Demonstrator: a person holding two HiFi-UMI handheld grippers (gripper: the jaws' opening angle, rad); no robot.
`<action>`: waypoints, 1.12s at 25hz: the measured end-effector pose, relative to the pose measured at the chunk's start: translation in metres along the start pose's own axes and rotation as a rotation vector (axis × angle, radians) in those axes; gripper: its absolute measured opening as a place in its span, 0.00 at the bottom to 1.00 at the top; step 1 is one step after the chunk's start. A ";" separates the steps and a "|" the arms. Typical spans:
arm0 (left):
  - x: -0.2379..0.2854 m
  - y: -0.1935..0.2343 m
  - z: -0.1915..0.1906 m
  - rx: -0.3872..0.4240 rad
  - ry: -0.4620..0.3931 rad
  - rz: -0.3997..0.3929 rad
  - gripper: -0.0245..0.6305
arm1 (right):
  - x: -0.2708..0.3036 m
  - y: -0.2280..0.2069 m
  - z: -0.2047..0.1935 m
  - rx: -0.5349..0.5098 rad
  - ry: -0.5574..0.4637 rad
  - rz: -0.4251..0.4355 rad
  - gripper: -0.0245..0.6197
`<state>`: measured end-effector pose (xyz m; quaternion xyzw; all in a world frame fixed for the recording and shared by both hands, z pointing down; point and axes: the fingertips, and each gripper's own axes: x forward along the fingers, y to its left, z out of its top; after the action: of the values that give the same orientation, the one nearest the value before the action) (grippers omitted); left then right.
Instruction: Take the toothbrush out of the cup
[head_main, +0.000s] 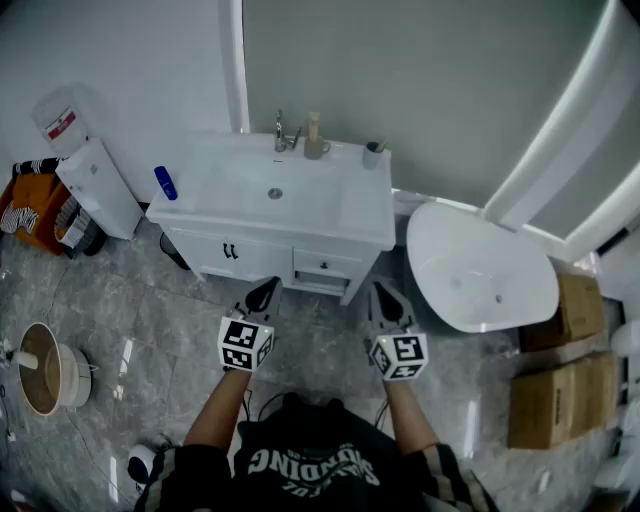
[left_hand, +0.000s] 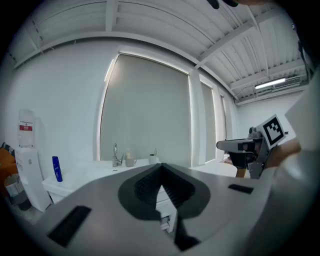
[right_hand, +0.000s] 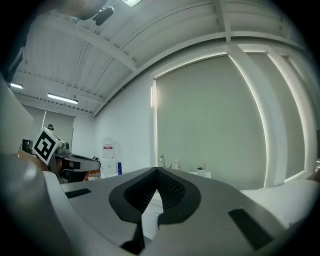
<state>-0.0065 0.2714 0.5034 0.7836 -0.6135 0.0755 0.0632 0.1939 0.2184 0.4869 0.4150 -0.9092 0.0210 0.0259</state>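
Both tongs, my left gripper (head_main: 264, 293) and right gripper (head_main: 386, 297), sit pinched together, empty, at lower centre, while the toothbrush (head_main: 379, 146) stands untouched in the cup (head_main: 372, 157) at upper centre, so everything remains.

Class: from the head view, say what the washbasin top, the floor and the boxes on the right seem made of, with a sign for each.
Washbasin top: likely glazed ceramic; smooth, glossy white.
Floor: polished stone or stone-look tile; grey veining, joints, reflections.
Boxes: cardboard; matt brown faces.
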 end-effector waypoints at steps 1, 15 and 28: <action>-0.003 0.002 -0.001 0.001 0.003 0.003 0.04 | -0.003 0.000 -0.002 0.011 -0.007 -0.004 0.03; -0.015 0.014 -0.010 -0.009 0.012 -0.019 0.04 | 0.004 0.012 -0.004 0.058 -0.017 -0.019 0.03; -0.007 0.030 -0.013 0.005 0.020 -0.049 0.04 | 0.024 0.038 0.002 0.043 -0.022 -0.005 0.03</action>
<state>-0.0375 0.2735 0.5145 0.7978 -0.5931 0.0834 0.0694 0.1491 0.2248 0.4862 0.4179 -0.9078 0.0360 0.0070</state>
